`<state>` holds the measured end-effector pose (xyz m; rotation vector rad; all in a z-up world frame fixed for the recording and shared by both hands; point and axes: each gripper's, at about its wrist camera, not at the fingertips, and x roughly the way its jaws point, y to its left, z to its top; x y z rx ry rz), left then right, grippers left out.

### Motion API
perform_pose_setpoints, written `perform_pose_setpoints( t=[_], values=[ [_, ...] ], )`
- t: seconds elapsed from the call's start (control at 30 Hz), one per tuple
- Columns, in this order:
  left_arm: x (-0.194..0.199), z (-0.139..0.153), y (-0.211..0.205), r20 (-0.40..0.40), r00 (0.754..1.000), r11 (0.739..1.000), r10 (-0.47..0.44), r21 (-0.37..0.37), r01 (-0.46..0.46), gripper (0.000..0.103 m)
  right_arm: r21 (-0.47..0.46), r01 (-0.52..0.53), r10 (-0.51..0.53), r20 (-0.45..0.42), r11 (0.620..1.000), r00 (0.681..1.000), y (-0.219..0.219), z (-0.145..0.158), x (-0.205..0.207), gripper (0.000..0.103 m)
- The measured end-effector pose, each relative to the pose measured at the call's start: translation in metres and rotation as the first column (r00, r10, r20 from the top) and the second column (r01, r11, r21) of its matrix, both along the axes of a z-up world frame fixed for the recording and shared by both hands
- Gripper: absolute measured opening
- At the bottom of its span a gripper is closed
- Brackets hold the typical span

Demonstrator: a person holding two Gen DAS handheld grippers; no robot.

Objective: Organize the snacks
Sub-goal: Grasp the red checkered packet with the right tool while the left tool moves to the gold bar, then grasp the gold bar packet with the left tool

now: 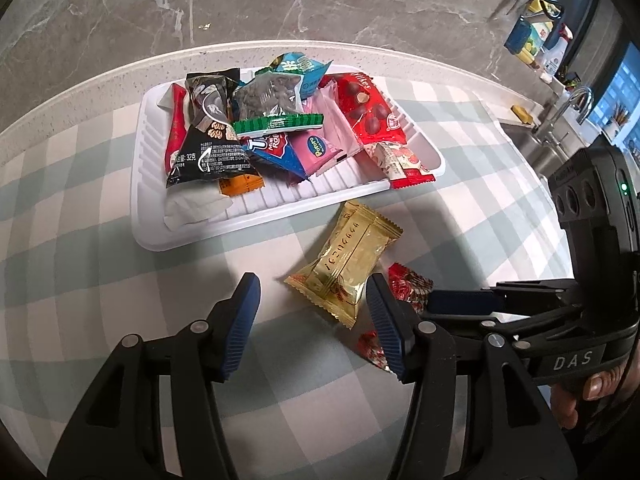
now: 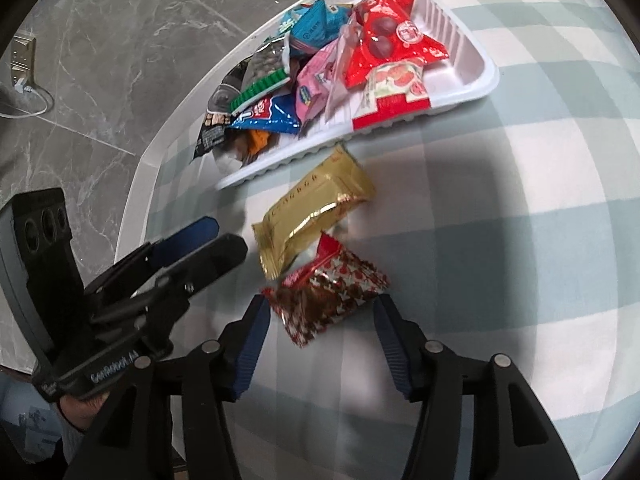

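Observation:
A white ribbed tray (image 1: 152, 216) (image 2: 476, 84) holds several snack packets in a heap. A gold foil packet (image 1: 344, 264) (image 2: 316, 208) lies on the checked cloth just in front of the tray. A red patterned packet (image 1: 408, 284) (image 2: 328, 292) lies beside it. My left gripper (image 1: 314, 320) is open, low over the cloth, with the gold packet's near end between its fingertips. My right gripper (image 2: 320, 340) is open, with the red packet just ahead between its fingertips. Each gripper shows at the edge of the other's view.
The table has a pale green and white checked cloth (image 1: 80, 280) and a rounded edge (image 1: 280, 46) above a grey marble floor. A sink with a tap (image 1: 568, 108) and bottles stands far right. A wall socket with a cable (image 2: 20, 64) is at the left.

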<state>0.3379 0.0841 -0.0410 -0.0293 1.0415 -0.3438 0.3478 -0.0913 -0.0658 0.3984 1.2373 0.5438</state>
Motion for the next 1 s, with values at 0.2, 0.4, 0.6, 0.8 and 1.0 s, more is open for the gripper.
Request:
perform_pose_setpoints(
  t=[0.2, 0.4, 0.6, 0.8, 1.0],
  values=[
    [0.003, -0.004, 0.006, -0.005, 1.0, 1.0, 0.021, 0.004, -0.021, 0.053, -0.076, -0.032, 0.036, 0.045, 0.997, 0.998, 0.016, 0.004, 0.007, 0.058],
    [0.005, -0.008, 0.01, -0.012, 0.999, 0.999, 0.029, 0.013, -0.029, 0.053, -0.195, -0.099, 0.124, 0.12, 0.976, 0.985, 0.033, 0.007, 0.003, 0.053],
    [0.005, -0.011, 0.004, -0.016, 1.0, 1.0, 0.009, 0.02, -0.008, 0.054, -0.296, -0.147, 0.207, 0.182, 0.944, 0.961, 0.036, 0.005, -0.004, 0.034],
    [0.006, -0.014, -0.013, -0.019, 0.999, 0.998, -0.046, 0.029, 0.047, 0.054, -0.264, -0.15, 0.199, 0.169, 0.953, 0.965, 0.015, 0.002, -0.005, 0.024],
    [0.013, -0.019, -0.033, -0.019, 0.994, 0.992, -0.112, 0.063, 0.113, 0.054, -0.25, -0.138, 0.184, 0.172, 0.958, 0.968, 0.003, 0.002, -0.013, 0.023]
  ],
)
